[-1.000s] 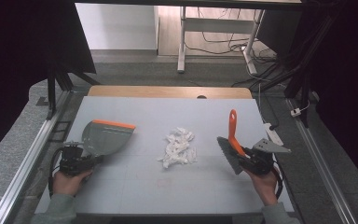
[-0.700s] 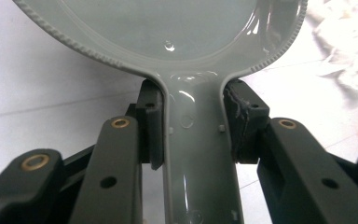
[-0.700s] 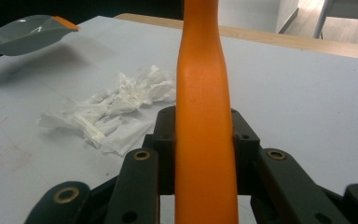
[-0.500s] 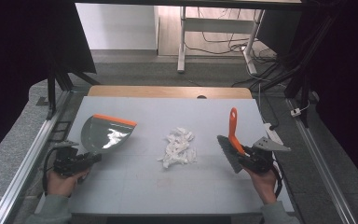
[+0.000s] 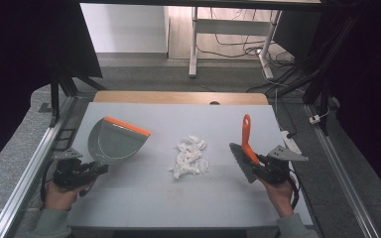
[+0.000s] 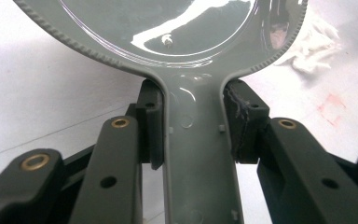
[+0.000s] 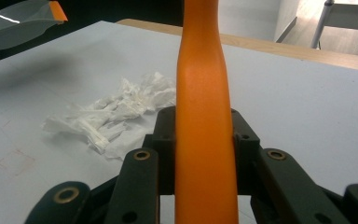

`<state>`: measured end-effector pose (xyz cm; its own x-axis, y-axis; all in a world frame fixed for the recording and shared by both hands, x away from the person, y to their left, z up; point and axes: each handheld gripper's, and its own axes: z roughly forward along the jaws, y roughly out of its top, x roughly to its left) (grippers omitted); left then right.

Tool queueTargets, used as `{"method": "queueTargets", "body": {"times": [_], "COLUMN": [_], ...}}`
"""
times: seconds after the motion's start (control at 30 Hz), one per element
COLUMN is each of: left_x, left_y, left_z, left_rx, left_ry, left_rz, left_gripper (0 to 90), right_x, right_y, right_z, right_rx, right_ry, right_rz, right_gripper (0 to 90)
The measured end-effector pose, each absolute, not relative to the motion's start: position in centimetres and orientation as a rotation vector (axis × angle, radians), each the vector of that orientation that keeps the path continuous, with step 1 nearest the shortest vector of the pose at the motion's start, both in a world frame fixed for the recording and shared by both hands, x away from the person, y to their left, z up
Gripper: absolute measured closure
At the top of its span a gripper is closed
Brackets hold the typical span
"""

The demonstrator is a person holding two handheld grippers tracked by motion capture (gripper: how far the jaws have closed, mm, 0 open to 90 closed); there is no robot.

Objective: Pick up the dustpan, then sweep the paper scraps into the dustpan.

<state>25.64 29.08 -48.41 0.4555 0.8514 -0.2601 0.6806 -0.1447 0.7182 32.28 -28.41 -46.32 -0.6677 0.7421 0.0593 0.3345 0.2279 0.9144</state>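
Note:
A grey dustpan [image 5: 114, 142] with an orange lip is held above the left side of the white table top [image 5: 178, 198]. My left gripper [image 5: 95, 169] is shut on its grey handle [image 6: 199, 154], the pan tilted up. A pile of white paper scraps [image 5: 189, 157] lies at mid-table, also visible as white scraps [image 7: 112, 114] in the right gripper view. My right gripper [image 5: 256, 163] is shut on the orange handle [image 7: 204, 116] of a hand brush [image 5: 244, 153], whose dark bristles point down-left toward the scraps. The dustpan [image 7: 21, 17] shows far off in the right gripper view.
A metal rail [image 5: 27, 176] runs along the table's left side and another rail [image 5: 337, 183] along the right. A wooden strip [image 5: 178, 97] borders the far edge. Beyond it stand table legs and cables [image 5: 238, 44] on the floor.
The left gripper has lifted the dustpan off the table and drawn back toward the person, tilting the pan up. The right gripper and brush have stayed nearly still.

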Motion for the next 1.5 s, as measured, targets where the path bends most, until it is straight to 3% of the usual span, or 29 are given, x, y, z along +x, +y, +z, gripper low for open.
{"method": "queueTargets", "body": {"times": [0.27, 1.5], "left_x": [25.4, 25.6], "left_y": [29.0, 27.4], "left_z": [-47.6, -47.6], "left_rx": [1.972, 2.148], "left_ry": [1.169, 0.955], "left_rz": [0.219, 0.100], "left_gripper": [61.5, 61.5], "right_x": [32.2, 33.9], "right_y": [-28.4, -26.3], "right_z": [-46.2, -45.4], "right_rx": [0.990, 0.988], "right_ry": [2.116, 2.092], "right_rz": [1.433, 1.458], "right_gripper": [70.2, 70.2]}}
